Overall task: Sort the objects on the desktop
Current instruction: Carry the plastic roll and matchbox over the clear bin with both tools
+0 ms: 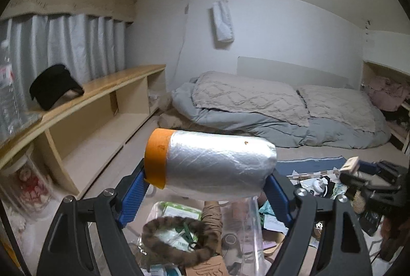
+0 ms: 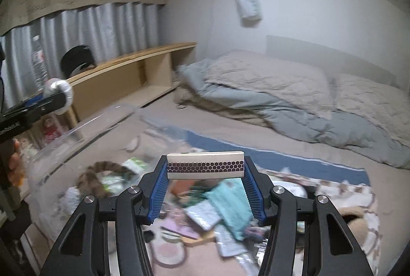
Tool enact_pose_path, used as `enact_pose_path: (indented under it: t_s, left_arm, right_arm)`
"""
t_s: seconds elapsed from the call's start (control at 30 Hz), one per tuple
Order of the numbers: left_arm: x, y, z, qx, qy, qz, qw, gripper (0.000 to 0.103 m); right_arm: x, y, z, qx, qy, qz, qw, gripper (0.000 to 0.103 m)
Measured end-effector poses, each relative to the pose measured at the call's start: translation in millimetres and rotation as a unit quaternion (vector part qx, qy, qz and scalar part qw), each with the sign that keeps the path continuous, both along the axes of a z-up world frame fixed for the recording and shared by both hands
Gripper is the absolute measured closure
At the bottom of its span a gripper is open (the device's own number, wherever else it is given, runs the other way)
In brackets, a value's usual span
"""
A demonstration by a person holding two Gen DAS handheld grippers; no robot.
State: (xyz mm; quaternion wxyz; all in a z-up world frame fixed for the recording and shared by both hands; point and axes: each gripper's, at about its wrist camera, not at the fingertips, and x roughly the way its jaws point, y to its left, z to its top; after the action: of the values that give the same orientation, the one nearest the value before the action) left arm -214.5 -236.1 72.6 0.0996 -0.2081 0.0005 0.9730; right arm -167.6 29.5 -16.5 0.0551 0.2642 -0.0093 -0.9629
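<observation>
Two items are lifted clear so far: our left gripper [image 1: 207,189] clamps a roll of masking film [image 1: 210,160] widthwise, our right gripper [image 2: 205,171] a white box [image 2: 205,164]. We judge sorting barely begun. Most clutter [image 2: 205,212] lies below, with a clear plastic bin [image 2: 84,127] at left.

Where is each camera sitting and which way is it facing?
Left wrist: on the left gripper, facing the bed past its gripped roll; only its own fingers show.
Right wrist: on the right gripper, facing the same bed past its gripped box; the left gripper shows at left.
Shared: bed, shelf, curtain, floor clutter.
</observation>
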Motion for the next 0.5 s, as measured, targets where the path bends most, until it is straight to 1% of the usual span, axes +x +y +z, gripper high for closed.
enact_pose_path:
  t_s: [0.13,0.23,0.27,0.43,0.5]
  left_arm:
    - [-3.7,-12.4,-4.5,0.004,-0.005,0.014,0.9999,0.02]
    - [-8.2,-21.3,-10.7,0.0,-0.011,0.021,0.9997,0.02]
    - [-9.6,-23.7,-13.1,-0.003,-0.014,0.024,0.9996,0.02]
    - [-18.7,-37.1,-27.8,-0.008,-0.033,0.038,0.9987,0.02]
    - [-21.4,-41.7,-32.2,-0.006,-0.04,0.041,0.9983,0.02]
  right_arm:
    - [-19.8,-39.7,-7.9,-0.003,-0.021,0.047,0.999,0.047]
    - [-30.4,-71.4,-14.7,-0.002,-0.046,0.093,0.995,0.047]
    - [-33.8,-84.9,-18.4,0.003,-0.056,0.113,0.992,0.047]
    - [-48.8,-126.1,-33.3,0.039,-0.087,0.156,0.983,0.047]
    - [-56.9,-140.2,-40.7,0.071,-0.094,0.163,0.98,0.047]
